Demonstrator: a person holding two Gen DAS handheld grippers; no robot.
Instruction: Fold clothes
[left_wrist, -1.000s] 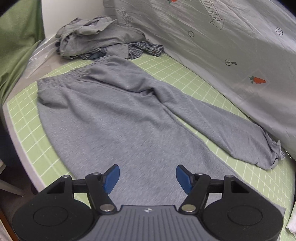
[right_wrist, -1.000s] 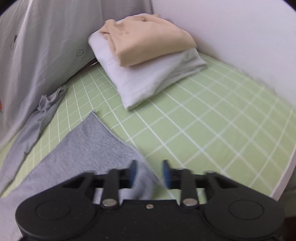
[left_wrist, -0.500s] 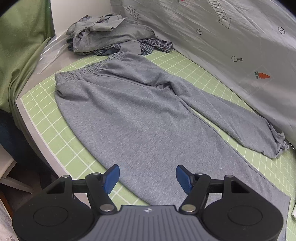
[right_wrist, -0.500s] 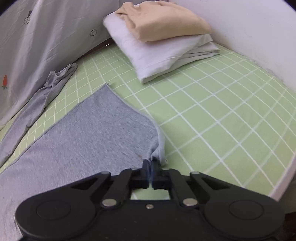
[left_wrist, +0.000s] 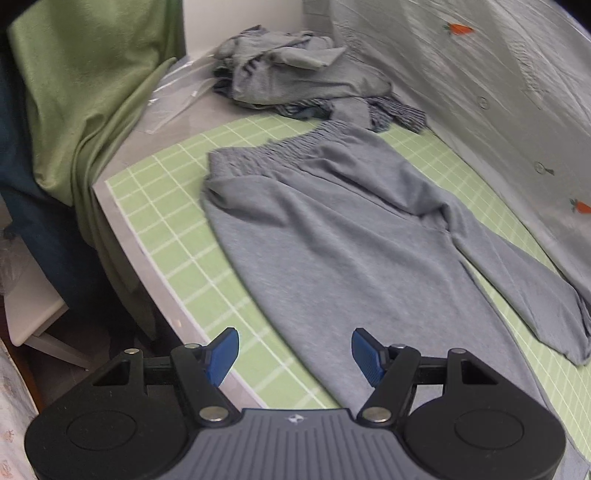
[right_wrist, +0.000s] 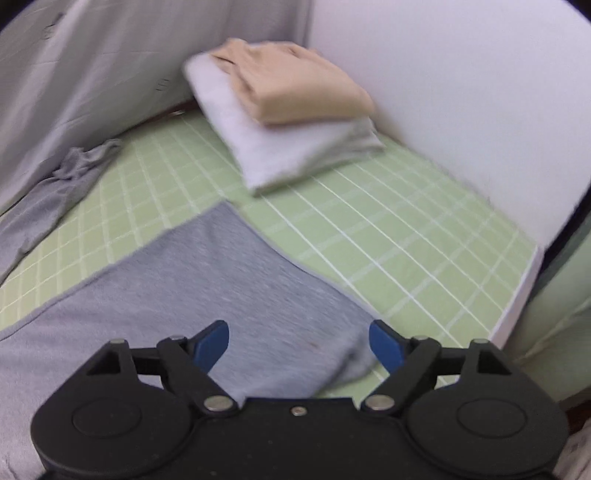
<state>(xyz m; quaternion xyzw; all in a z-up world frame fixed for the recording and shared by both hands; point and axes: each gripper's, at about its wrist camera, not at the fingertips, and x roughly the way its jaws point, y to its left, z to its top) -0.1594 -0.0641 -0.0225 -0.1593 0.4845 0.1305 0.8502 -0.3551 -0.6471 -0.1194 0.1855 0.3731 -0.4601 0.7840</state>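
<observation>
Grey sweatpants (left_wrist: 354, 240) lie flat on the green grid mat (left_wrist: 166, 206), waistband at the far left, legs running right. My left gripper (left_wrist: 294, 352) is open and empty above the pants' near edge by the table's front edge. In the right wrist view the near leg's hem end (right_wrist: 236, 284) lies flat on the mat (right_wrist: 406, 236). My right gripper (right_wrist: 299, 343) is open and empty just above that hem corner. The other leg's cuff (right_wrist: 81, 162) lies bunched at the far left.
A heap of unfolded grey and checked clothes (left_wrist: 295, 77) lies beyond the waistband. A folded stack, tan on white (right_wrist: 288, 122), sits at the mat's far right corner. A grey carrot-print sheet (left_wrist: 480, 92) hangs behind. Green fabric (left_wrist: 85, 81) drapes left of the table.
My right gripper was shut on the leg's hem corner and has opened and let it go. My left gripper stayed open and drew back left toward the table's front edge.
</observation>
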